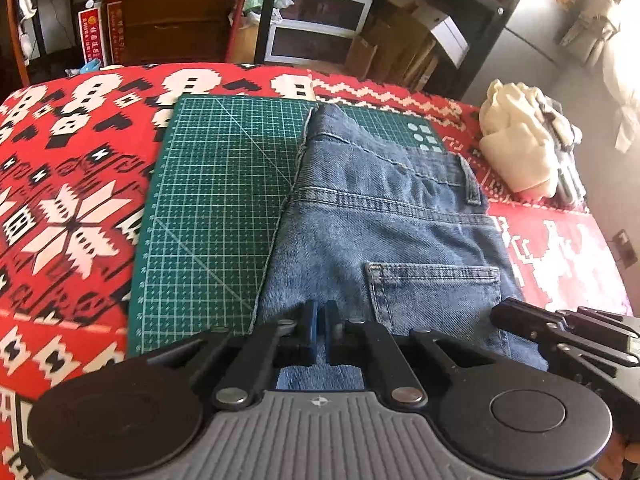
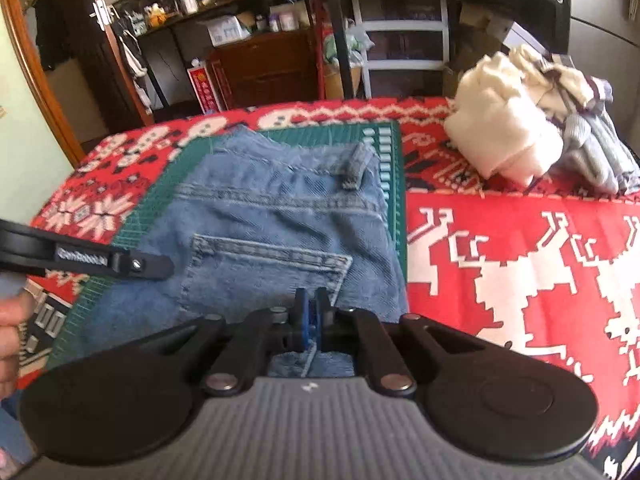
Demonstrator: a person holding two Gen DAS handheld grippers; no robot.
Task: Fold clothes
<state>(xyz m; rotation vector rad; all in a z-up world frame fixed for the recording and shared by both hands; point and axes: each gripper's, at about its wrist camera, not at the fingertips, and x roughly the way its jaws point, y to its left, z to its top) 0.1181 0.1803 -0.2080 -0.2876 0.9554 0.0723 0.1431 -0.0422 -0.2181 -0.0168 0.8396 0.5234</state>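
Both the left gripper (image 1: pixel 320 322) and right gripper (image 2: pixel 311 308) pinch the jeans (image 1: pixel 384 236), which stretch ahead over a green cutting mat (image 1: pixel 216 200) on a red patterned blanket (image 1: pixel 72 184); cluttered shelves (image 2: pixel 248 12) stand beyond.

Faded blue jeans (image 1: pixel 384 232), green gridded mat (image 1: pixel 224 208), red-white-black patterned cloth (image 1: pixel 72 208).

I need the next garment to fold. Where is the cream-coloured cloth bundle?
The cream-coloured cloth bundle lies far right on the red patterned blanket, beside striped grey clothes, right of the green cutting mat.
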